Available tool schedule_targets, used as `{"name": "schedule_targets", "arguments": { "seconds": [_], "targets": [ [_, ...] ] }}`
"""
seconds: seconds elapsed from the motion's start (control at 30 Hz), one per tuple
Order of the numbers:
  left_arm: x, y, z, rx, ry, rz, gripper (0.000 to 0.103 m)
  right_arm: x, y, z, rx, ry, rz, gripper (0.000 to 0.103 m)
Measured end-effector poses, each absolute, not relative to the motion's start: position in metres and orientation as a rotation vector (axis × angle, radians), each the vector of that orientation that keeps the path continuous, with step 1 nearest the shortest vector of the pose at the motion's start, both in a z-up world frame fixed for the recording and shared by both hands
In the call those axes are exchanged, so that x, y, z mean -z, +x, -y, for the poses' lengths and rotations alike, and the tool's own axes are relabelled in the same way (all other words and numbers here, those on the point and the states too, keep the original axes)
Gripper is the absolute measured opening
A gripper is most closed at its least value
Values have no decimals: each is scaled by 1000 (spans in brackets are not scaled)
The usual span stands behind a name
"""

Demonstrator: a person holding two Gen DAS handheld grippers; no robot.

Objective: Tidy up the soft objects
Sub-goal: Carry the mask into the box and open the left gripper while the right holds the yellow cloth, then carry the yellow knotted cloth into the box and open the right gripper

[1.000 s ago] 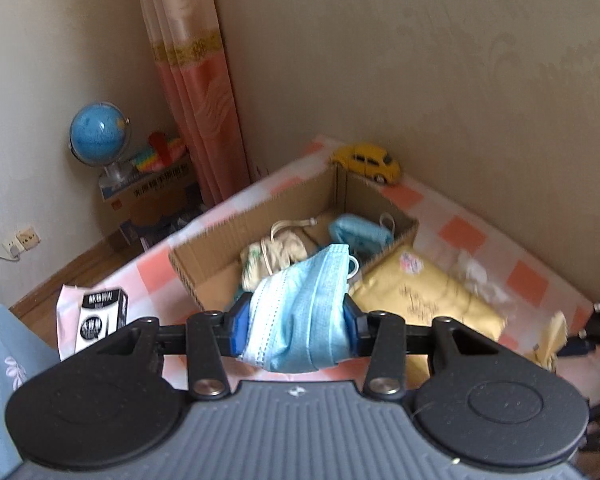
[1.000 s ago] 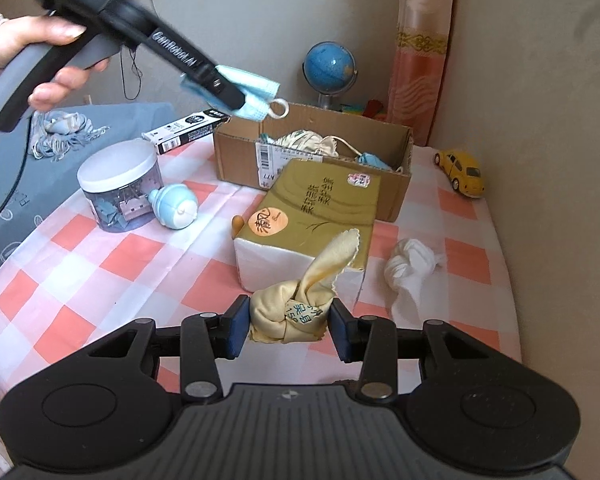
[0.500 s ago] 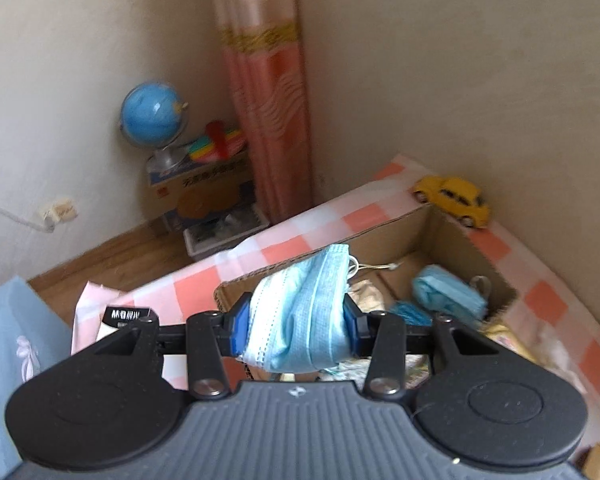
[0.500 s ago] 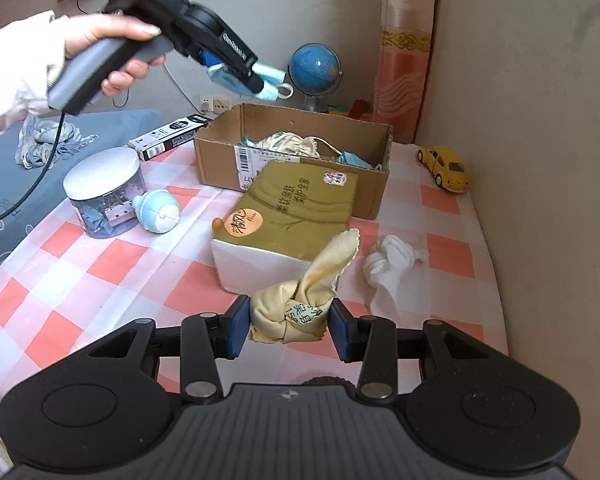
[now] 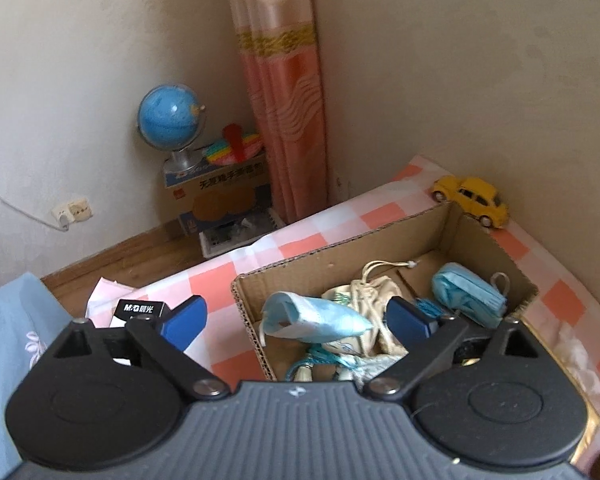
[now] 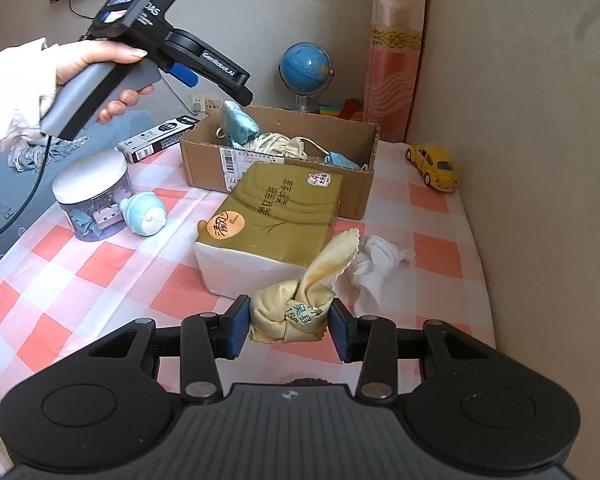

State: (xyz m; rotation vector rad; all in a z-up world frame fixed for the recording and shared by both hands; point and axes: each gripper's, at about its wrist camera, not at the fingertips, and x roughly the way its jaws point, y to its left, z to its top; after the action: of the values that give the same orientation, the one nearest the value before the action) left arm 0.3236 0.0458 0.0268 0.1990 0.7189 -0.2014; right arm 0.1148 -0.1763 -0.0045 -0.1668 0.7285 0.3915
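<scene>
Yellow cloth (image 6: 296, 300), knotted, is sitting clamped in the right gripper (image 6: 288, 330); soft and light, best pinched at the knot. Left gripper (image 5: 296, 320) is hanging spread wide over the cardboard box (image 6: 340, 184), mask (image 5: 316, 318) inside. Tissue pack (image 6: 276, 220) is blocking at 12 o'clock; white rag (image 6: 380, 260) is lying at 1.

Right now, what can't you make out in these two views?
- Left wrist: the cardboard box near end and floor, hidden by the left gripper body.
- Right wrist: box floor, hidden behind its front wall and the tissue pack.
- Right wrist: print on the yellow cloth, creased and only partly legible.
</scene>
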Motion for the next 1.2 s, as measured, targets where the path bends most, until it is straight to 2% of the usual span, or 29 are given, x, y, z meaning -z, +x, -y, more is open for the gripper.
{"name": "schedule_targets", "arguments": {
  "seconds": [0.3, 0.4, 0.67, 0.93, 1.2],
  "targets": [
    [-32, 346, -36, 166, 178, -731, 96, 2, 111, 174, -387, -160, -724, 47],
    [-26, 354, -36, 78, 223, -751, 92, 2, 111, 177, -382, -154, -726, 47],
    [1, 350, -48, 30, 335, -892, 92, 1, 116, 177, -387, -155, -722, 47],
    [-23, 306, -56, 99, 275, -826, 95, -5, 117, 171, -394, -180, -712, 47],
    [-33, 219, -51, 209, 180, -741, 99, -19, 130, 166, -403, -200, -680, 47]
  ]
}}
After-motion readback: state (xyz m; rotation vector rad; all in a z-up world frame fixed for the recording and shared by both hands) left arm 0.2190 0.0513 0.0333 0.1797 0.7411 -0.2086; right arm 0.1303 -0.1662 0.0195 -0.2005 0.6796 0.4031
